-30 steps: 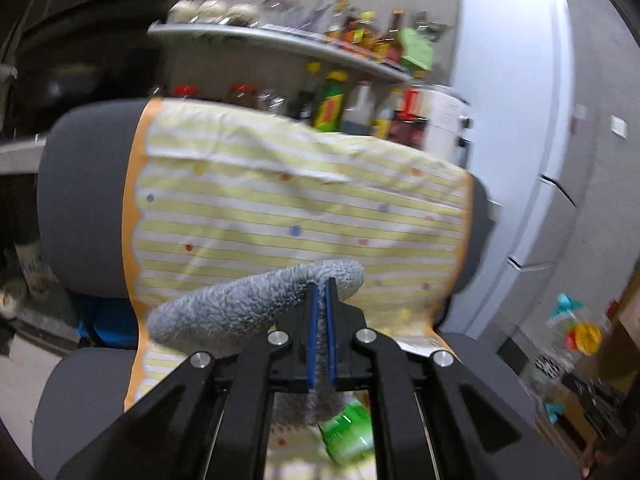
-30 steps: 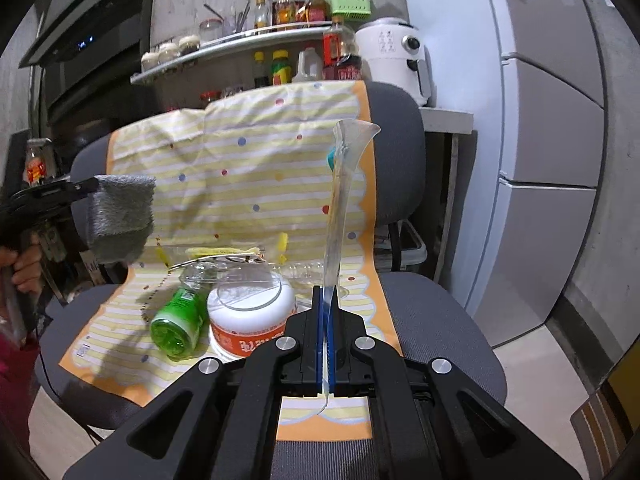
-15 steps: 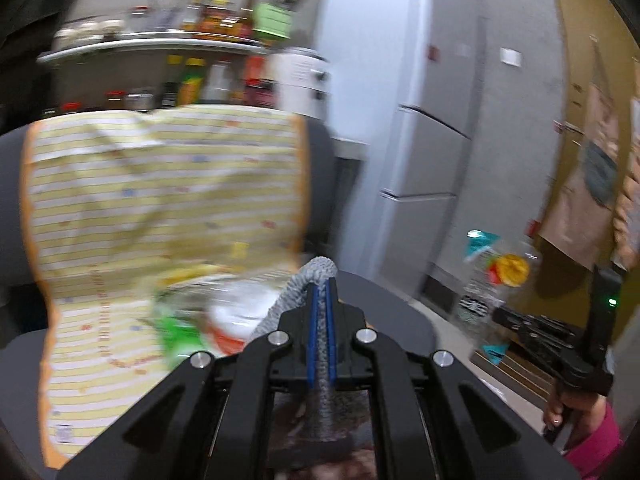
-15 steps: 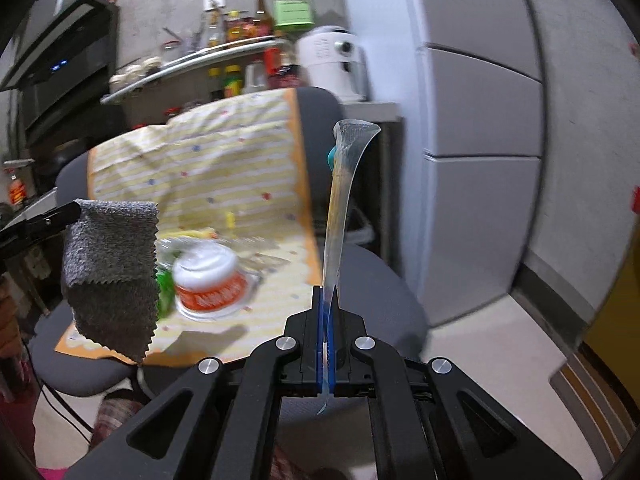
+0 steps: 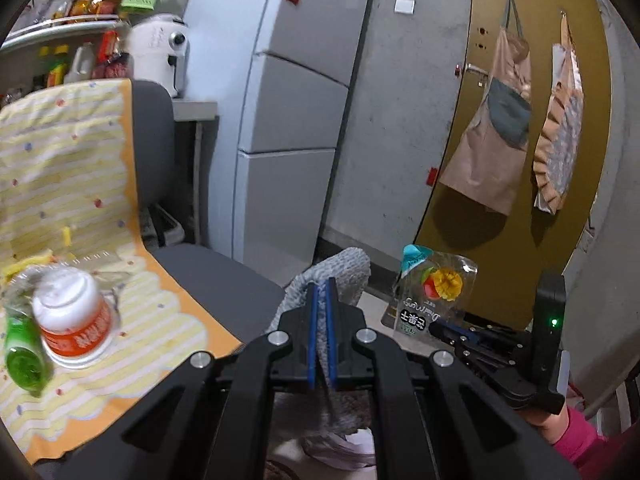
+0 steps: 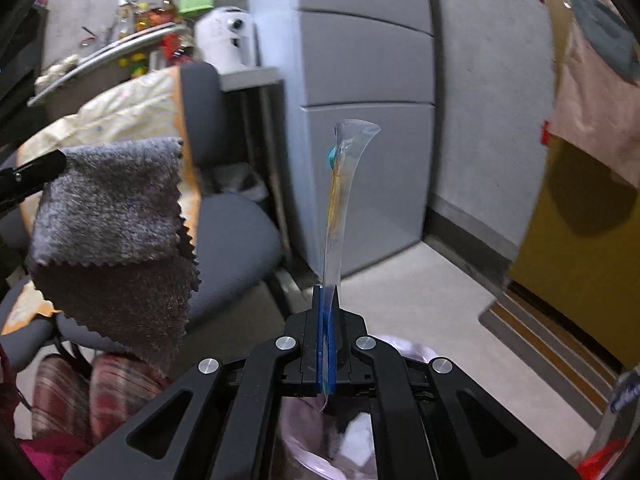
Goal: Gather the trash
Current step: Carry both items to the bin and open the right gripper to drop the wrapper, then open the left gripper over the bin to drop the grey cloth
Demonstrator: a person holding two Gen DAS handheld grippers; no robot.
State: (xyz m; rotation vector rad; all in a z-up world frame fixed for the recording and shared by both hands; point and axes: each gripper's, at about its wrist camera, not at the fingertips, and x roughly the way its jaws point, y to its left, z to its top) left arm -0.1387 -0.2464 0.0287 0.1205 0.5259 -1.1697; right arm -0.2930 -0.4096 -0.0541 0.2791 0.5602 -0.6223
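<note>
Left hand-held gripper (image 5: 320,312): clenched on a grey cloth (image 6: 112,232), which hangs folded from its tips, to the left of the other tool.
Right hand-held gripper (image 6: 326,320): clenched on an empty snack wrapper (image 5: 434,292), clear plastic with a fruit print, standing upright from the tips.
Trash bag (image 6: 344,440): pale liner with crumpled white paper inside, low and near, right under both tools; only part of it shows.
Chair (image 5: 208,268): far left, draped in a yellow striped mat (image 5: 68,184); a white jar (image 5: 72,320) with an orange label and a green bottle (image 5: 24,360) lie on the seat, blurred.
Step in hand: carrying the wrapper over to the bag; it looks nearly above the opening.
Next move: likely lower the wrapper into the bag mouth and let the right tips part. The film is light and may cling to a pad, so a small shake could help.
Left to do: the jar and bottle on the chair seem uncollected.
</note>
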